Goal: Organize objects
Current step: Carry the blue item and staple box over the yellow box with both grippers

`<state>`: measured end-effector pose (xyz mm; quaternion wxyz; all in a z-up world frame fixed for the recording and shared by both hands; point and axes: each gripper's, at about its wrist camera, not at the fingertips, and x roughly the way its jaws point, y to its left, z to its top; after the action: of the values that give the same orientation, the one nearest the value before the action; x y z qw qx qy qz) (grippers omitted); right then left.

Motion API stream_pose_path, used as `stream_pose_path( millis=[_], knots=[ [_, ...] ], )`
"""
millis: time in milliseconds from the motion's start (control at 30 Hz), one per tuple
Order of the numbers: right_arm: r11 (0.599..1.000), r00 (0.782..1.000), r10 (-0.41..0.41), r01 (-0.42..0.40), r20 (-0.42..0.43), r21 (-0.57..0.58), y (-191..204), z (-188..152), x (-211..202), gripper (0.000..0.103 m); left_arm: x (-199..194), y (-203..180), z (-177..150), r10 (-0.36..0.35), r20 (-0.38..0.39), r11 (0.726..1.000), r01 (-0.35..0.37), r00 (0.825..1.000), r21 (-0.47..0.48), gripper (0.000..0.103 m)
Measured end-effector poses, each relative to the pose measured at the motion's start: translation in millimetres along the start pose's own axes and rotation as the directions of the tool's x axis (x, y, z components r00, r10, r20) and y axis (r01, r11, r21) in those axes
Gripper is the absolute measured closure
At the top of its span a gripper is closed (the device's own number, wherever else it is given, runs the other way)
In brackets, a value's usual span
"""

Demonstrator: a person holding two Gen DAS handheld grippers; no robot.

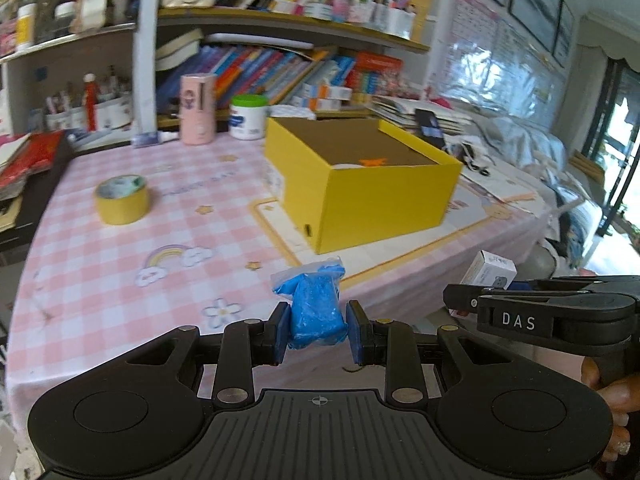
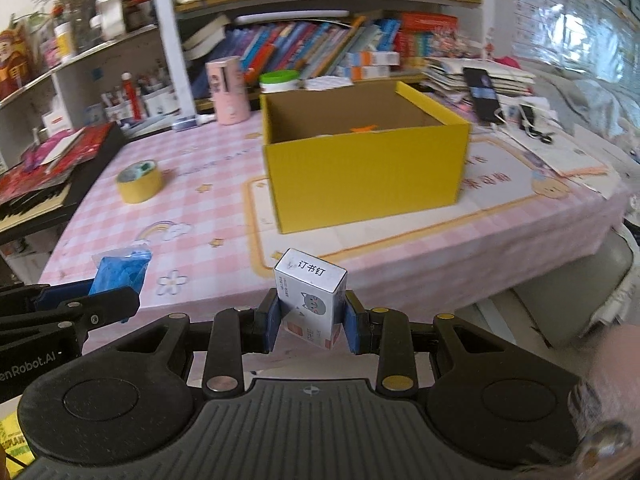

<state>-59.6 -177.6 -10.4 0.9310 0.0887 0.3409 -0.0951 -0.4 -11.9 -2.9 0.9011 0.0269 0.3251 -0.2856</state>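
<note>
My left gripper (image 1: 316, 330) is shut on a blue plastic packet (image 1: 314, 312) and holds it above the table's near edge. My right gripper (image 2: 310, 322) is shut on a small white staples box (image 2: 310, 300) with a cat drawing, also held above the near edge. The open yellow cardboard box (image 1: 376, 196) stands on a cream mat ahead of both grippers; it also shows in the right wrist view (image 2: 368, 172). A yellow tape roll (image 1: 122, 200) lies on the pink checked tablecloth to the left, seen too in the right wrist view (image 2: 140, 182).
A pink cylinder (image 1: 198, 110) and a white jar with green lid (image 1: 248, 116) stand at the table's back. Bookshelves rise behind. Red books (image 2: 52, 168) lie stacked at left, papers and a phone (image 2: 482, 94) at right. A chair (image 2: 560, 300) sits beyond the table's right edge.
</note>
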Motion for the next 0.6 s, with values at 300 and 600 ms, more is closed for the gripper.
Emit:
stream_pose_path(
  millis=[300, 600],
  knots=[
    [0.997, 0.999, -0.051, 0.051, -0.014, 0.053, -32, 6, 6, 0.073, 23, -23, 13, -0.035, -0.014, 0.999, 0.035, 0.999, 0.030, 0.075],
    [0.997, 0.999, -0.046, 0.048, -0.027, 0.066, -60, 24, 23, 0.073, 48, -45, 32, -0.042, -0.013, 0.998, 0.043, 0.999, 0.055, 0.075]
  ],
)
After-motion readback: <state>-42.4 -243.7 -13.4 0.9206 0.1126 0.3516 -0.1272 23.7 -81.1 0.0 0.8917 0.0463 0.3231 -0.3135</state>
